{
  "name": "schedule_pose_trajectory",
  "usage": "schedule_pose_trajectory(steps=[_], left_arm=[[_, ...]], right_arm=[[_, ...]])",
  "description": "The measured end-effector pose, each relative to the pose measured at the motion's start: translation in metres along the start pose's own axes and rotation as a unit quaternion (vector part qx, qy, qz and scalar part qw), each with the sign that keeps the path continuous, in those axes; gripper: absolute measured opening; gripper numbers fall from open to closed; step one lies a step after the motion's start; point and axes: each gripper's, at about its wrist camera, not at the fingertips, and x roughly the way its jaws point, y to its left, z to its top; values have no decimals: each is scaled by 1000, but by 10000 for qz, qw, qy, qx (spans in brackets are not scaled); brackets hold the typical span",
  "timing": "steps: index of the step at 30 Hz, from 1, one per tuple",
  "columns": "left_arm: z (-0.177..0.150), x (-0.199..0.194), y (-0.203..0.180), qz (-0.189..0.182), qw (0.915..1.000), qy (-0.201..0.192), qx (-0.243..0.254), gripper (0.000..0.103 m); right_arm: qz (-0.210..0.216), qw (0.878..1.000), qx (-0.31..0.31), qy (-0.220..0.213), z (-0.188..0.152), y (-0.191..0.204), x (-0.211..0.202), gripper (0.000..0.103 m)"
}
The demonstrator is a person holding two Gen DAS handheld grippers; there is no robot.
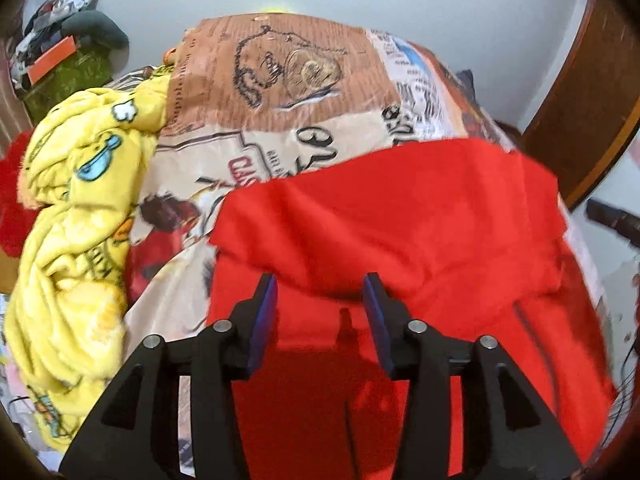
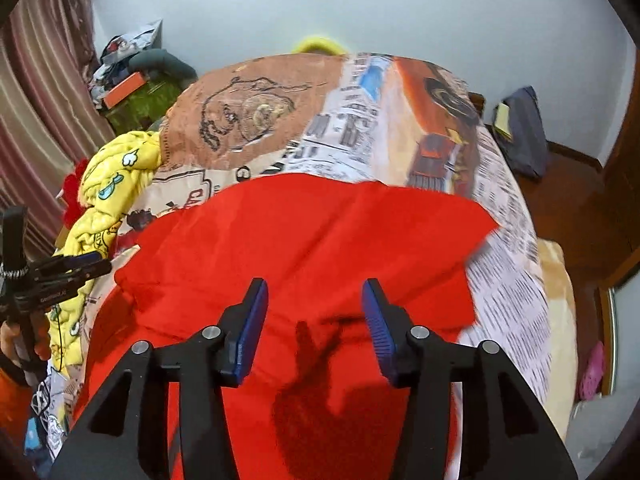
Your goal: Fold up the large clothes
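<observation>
A large red garment [image 1: 400, 208] [image 2: 300, 232] lies spread on a bed under a printed cover [image 1: 288, 80] [image 2: 400, 120]. Its far part lies doubled over the near part, with a fold edge running across. My left gripper [image 1: 321, 280] hovers over the red cloth near that edge, open, with nothing between its blue pads [image 1: 266, 312]. My right gripper [image 2: 315, 283] stands open over the same cloth, its pads [image 2: 252, 320] also bare. In the right wrist view the left gripper [image 2: 60, 268] shows at the far left, held by a hand.
A crumpled yellow cartoon blanket [image 1: 72, 208] [image 2: 108, 184] lies along the bed's left side. A cluttered nightstand [image 2: 128, 84] and a striped curtain [image 2: 32, 100] stand behind it. On the right are a wooden floor, a blue bag [image 2: 524, 128] and pink slippers [image 2: 592, 368].
</observation>
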Motion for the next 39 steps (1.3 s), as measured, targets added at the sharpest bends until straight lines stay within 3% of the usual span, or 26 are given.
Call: schedule_pose_trajectory(steps=[4, 9, 12, 16, 21, 25, 29, 39], left_arm=[[8, 23, -18, 138, 9996, 37, 226, 58], [-3, 62, -17, 531, 9974, 387, 294, 77], [-10, 66, 0, 440, 9985, 329, -76, 91], [-16, 61, 13, 330, 9980, 434, -324, 93], [-26, 48, 19, 859, 9946, 566, -113, 92], [-39, 34, 31, 991, 9925, 717, -62, 92], [-46, 6, 37, 1063, 9928, 544, -31, 92], [-58, -61, 44, 715, 9971, 111, -238, 93]], right_arm=[[-104, 9992, -214, 315, 3, 10, 33, 53], [-699, 9921, -398, 967, -12, -4, 78, 54], [-694, 9942, -203, 802, -22, -24, 70, 69], [-754, 9935, 117, 847, -36, -45, 53, 73], [-1047, 9875, 237, 1156, -52, -54, 38, 73], [-1145, 9871, 168, 1103, -66, -51, 13, 73], [-1109, 9893, 257, 912, -69, -48, -15, 73], [-989, 9936, 325, 429, -75, -33, -66, 73]])
